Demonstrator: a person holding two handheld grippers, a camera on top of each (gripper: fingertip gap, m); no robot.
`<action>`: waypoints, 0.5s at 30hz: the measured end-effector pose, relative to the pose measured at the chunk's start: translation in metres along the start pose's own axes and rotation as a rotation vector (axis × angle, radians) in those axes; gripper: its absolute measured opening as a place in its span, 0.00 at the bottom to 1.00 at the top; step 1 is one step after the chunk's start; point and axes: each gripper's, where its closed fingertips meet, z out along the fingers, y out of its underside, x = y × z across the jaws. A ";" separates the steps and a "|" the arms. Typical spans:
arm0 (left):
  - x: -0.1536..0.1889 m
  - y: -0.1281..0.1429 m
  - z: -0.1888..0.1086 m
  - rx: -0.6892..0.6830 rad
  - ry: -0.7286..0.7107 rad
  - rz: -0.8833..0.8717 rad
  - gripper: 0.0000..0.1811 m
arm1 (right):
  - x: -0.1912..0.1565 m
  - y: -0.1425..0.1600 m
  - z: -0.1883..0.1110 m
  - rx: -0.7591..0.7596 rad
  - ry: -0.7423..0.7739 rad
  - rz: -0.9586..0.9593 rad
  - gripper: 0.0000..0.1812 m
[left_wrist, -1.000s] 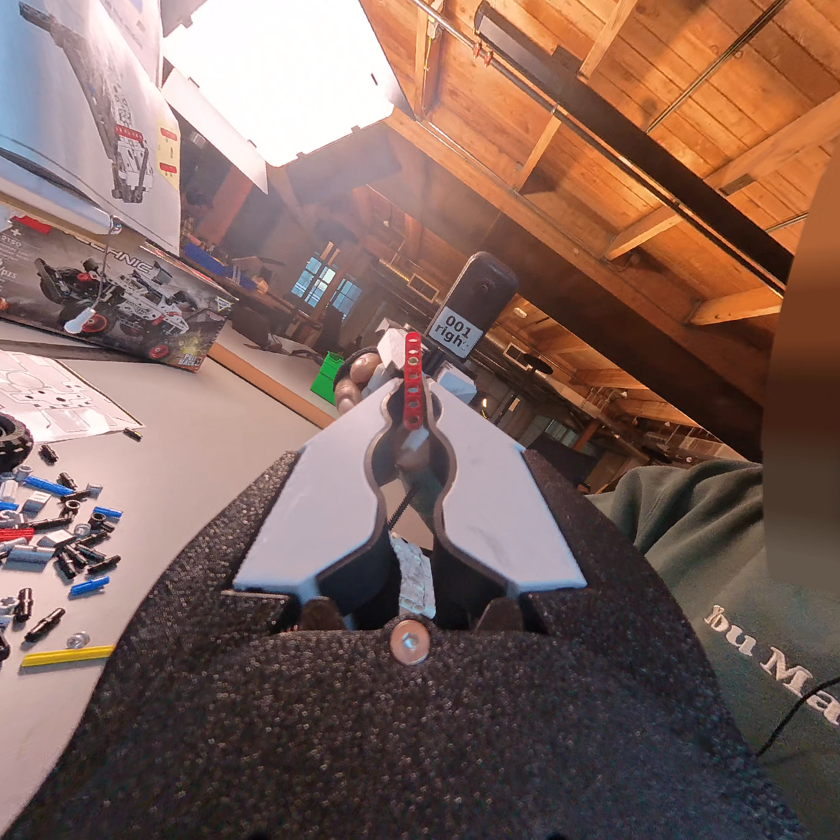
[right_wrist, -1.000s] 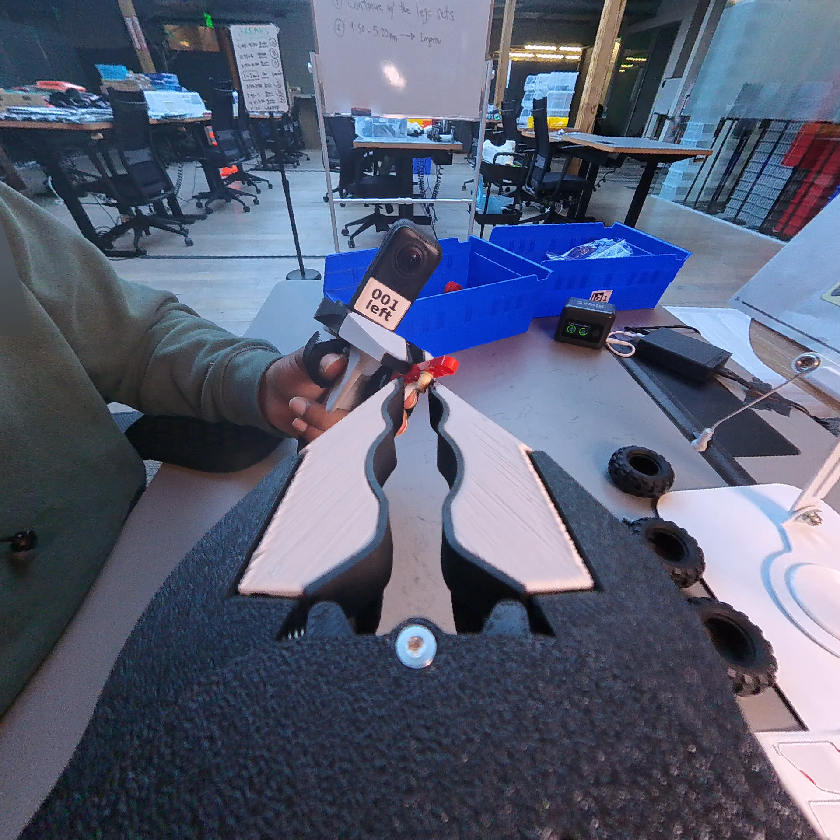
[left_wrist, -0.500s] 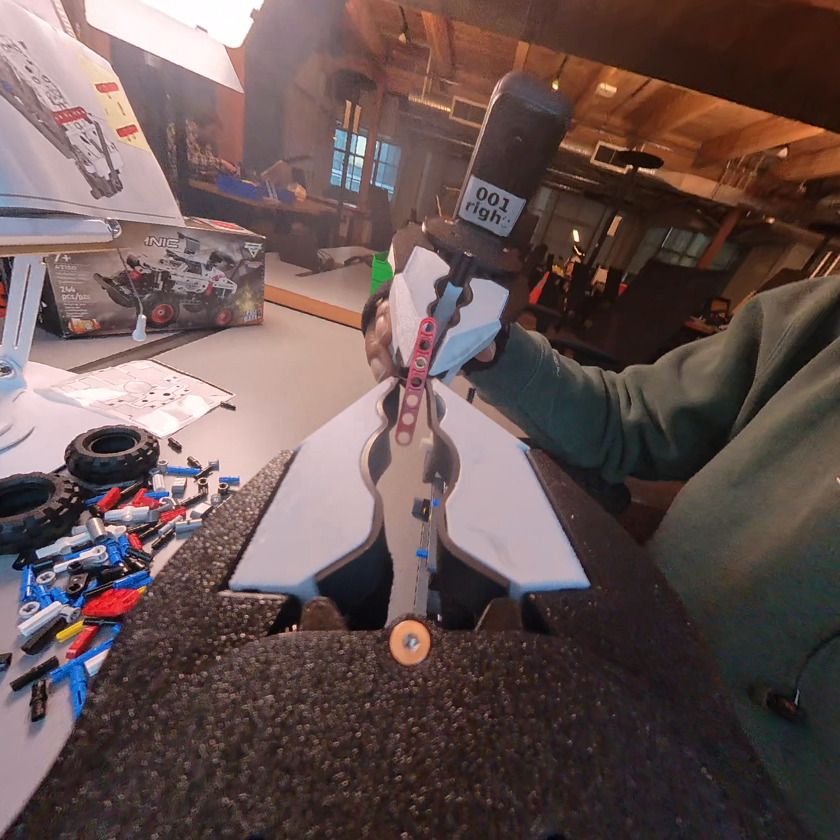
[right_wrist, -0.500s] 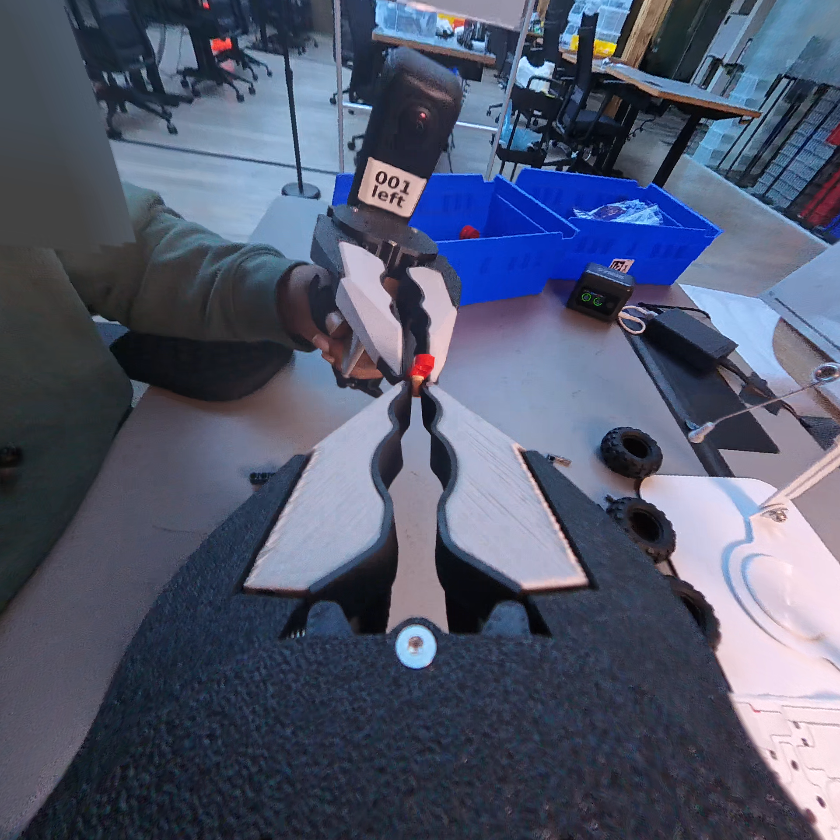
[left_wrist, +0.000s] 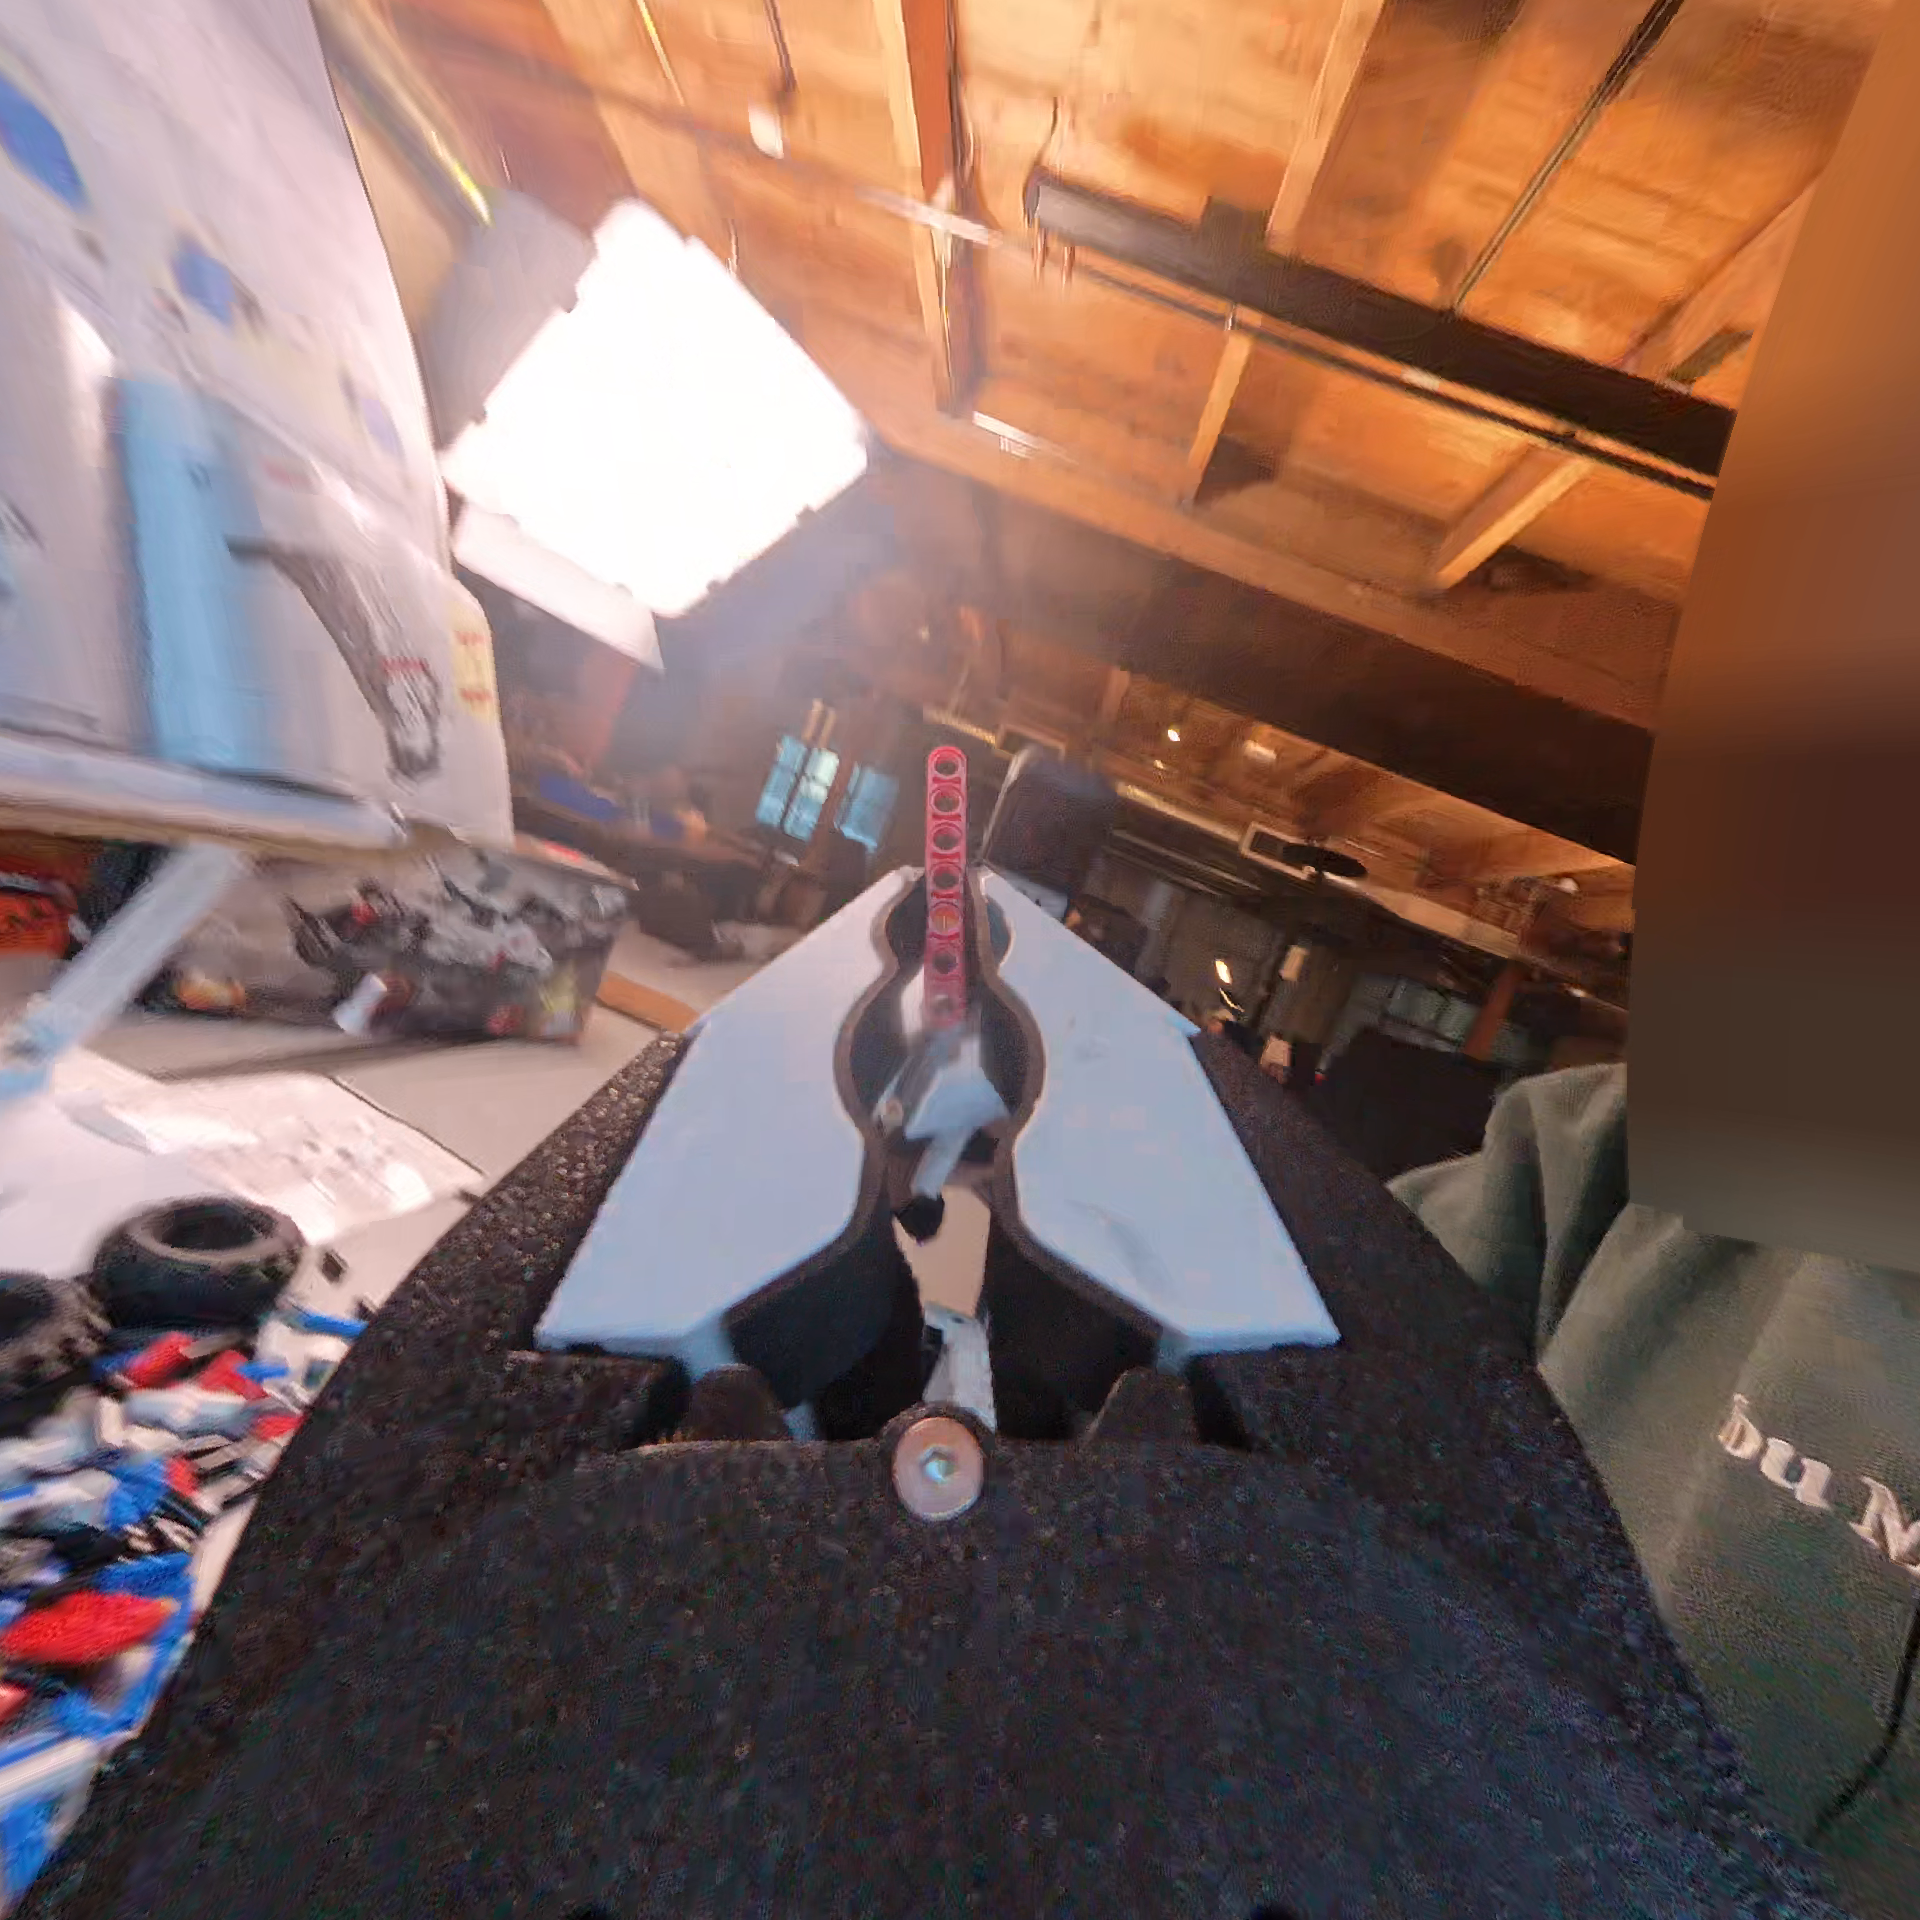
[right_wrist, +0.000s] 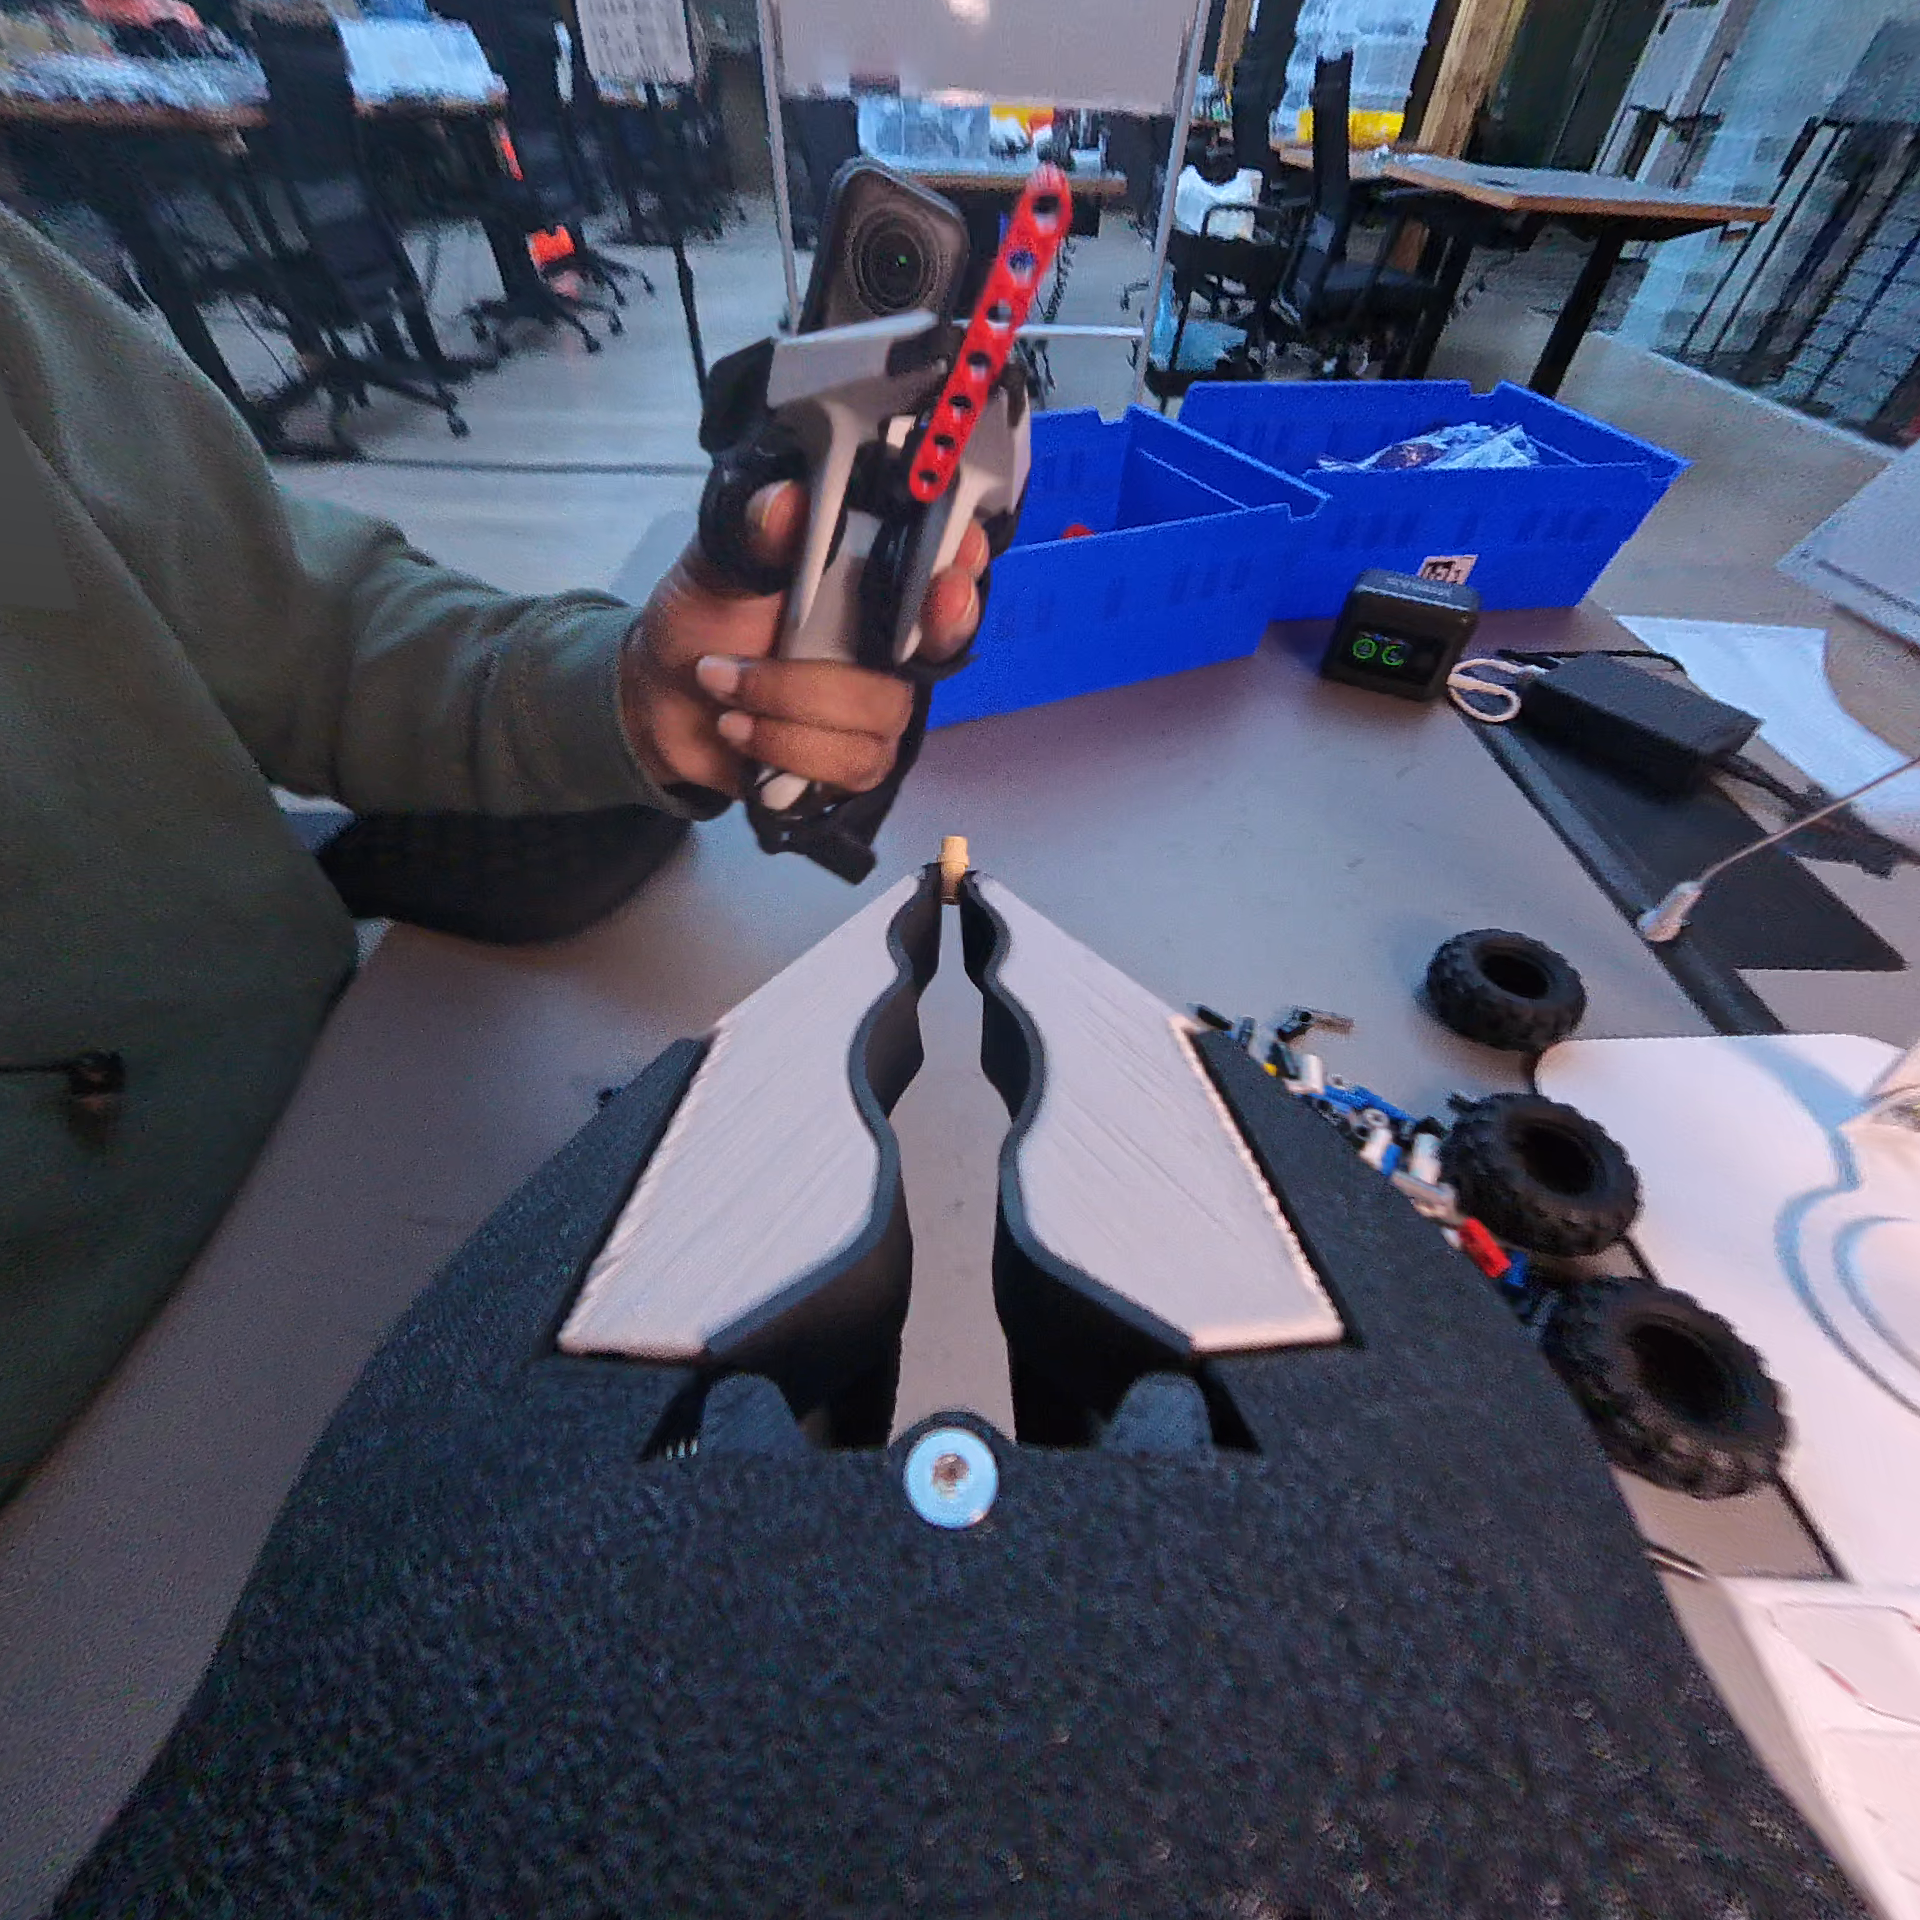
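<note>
**Grey worktable, two hand-held grippers raised above it**

Grey worktable (right_wrist: 1226, 790) surface runs under both tools, with an open workshop of desks and chairs behind and a timber ceiling overhead.

1. Left gripper (left_wrist: 943, 883): fingers closed on a red perforated beam (left_wrist: 945, 831). The beam stands upright between the fingertips and projects well past them. In the right wrist view the same gripper (right_wrist: 940, 447) is held up in a hand (right_wrist: 769, 675), left of centre and clear of the table, with the beam (right_wrist: 982, 343) slanting up to the right.

2. Right gripper (right_wrist: 951, 883): fingers nearly together, pinching a small tan pin (right_wrist: 952, 854) at the very tips. The pin points away from the camera and sits below and apart from the left gripper.

3. Surroundings: two blue bins (right_wrist: 1226, 540) stand at the far side of the table. A small black device with green lights (right_wrist: 1397, 639) lies just beside them. Three black tyres (right_wrist: 1538, 1184) lie to the right, next to a scatter of small loose parts (right_wrist: 1340, 1101). A printed box (left_wrist: 447, 956) rests far left in the left wrist view, blurred.
</note>
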 end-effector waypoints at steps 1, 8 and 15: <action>0.002 -0.011 -0.006 -0.010 -0.006 0.075 0.03 | -0.002 -0.003 -0.002 0.049 -0.029 0.049 0.01; -0.049 0.026 -0.015 -0.262 -0.232 0.167 0.03 | 0.041 0.019 -0.015 -0.160 0.186 -0.060 0.02; -0.078 0.068 -0.020 -0.442 -0.361 0.272 0.04 | 0.086 0.125 -0.001 -0.429 0.228 -0.045 0.02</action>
